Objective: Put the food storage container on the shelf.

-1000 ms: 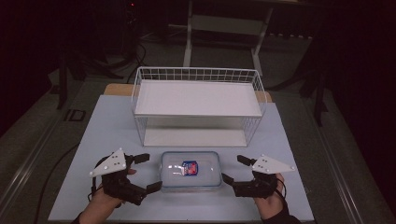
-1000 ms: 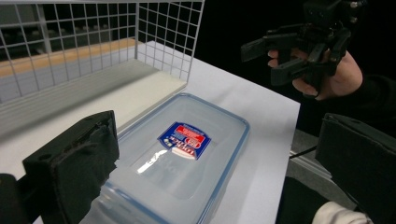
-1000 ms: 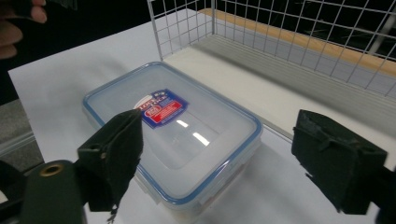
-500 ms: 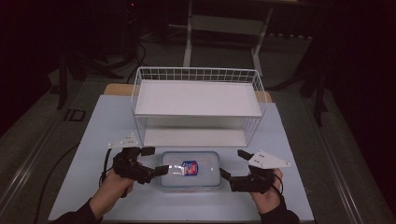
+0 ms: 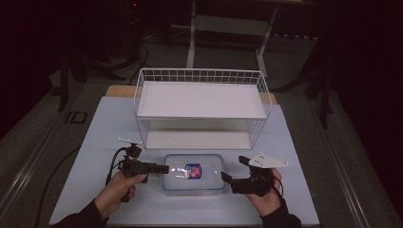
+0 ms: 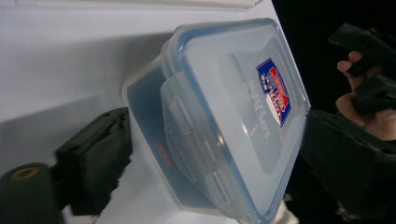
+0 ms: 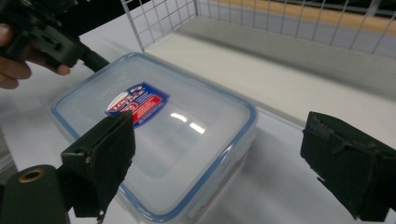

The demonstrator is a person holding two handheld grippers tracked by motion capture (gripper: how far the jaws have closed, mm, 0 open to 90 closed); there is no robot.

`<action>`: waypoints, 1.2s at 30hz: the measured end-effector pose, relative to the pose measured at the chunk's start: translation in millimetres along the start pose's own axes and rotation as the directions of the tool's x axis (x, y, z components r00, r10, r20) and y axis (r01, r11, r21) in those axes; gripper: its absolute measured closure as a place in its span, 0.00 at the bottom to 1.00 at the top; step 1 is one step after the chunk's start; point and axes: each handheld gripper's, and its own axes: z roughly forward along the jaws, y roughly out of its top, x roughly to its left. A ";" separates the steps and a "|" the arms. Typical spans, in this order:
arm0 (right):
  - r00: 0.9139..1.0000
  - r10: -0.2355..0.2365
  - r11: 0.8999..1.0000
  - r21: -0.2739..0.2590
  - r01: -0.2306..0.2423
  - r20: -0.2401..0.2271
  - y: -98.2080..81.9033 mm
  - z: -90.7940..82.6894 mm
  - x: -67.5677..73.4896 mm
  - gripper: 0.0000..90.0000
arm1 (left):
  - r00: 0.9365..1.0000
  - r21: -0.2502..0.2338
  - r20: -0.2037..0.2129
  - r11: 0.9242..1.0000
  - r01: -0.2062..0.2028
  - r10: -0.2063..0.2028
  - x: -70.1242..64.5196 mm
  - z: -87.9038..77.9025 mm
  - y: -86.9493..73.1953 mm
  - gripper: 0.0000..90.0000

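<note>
The lidded container [image 5: 194, 172] lies on the table [image 5: 95, 142] before the wire rack [image 5: 201, 107], between the left gripper [image 5: 164, 168] and right gripper [image 5: 233, 169]

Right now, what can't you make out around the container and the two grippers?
- Container contents: frosted lid, high view too dim.
- Label text: blurred in the left gripper view, tiny from above.
- Left gripper contact with the flap: jaws straddle the end; one pad is behind the box.
- Right gripper: jaw bases cut off by the frame's bottom edge.

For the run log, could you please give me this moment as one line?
left hand-held gripper: jaws just closing around container latch end, no grip seen | right hand-held gripper: open beside it | wire rack behind
</note>
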 end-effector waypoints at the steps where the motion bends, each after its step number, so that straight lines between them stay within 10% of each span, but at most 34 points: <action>1: 1.000 0.004 1.000 0.004 -0.004 0.000 -0.6 0.6 -0.1 0.11 | 1.000 0.005 0.004 1.000 0.018 -0.018 2.6 1.2 -0.1 0.14; 14: 0.989 0.138 0.987 0.086 -0.133 -0.058 -6.5 9.7 -12.7 0.22 | 0.988 0.067 0.111 0.993 0.097 -0.104 18.6 10.3 -5.2 0.47; 27: 0.915 0.376 0.921 0.166 -0.352 -0.144 -16.6 20.1 -29.5 0.26 | 0.991 0.047 0.133 0.999 0.028 -0.034 11.4 0.3 -10.3 0.59; 36: 0.881 0.434 0.891 0.235 -0.389 -0.186 -21.5 27.0 -34.4 0.35 | 0.988 0.042 0.150 0.999 -0.034 0.027 4.7 -4.7 -17.5 0.63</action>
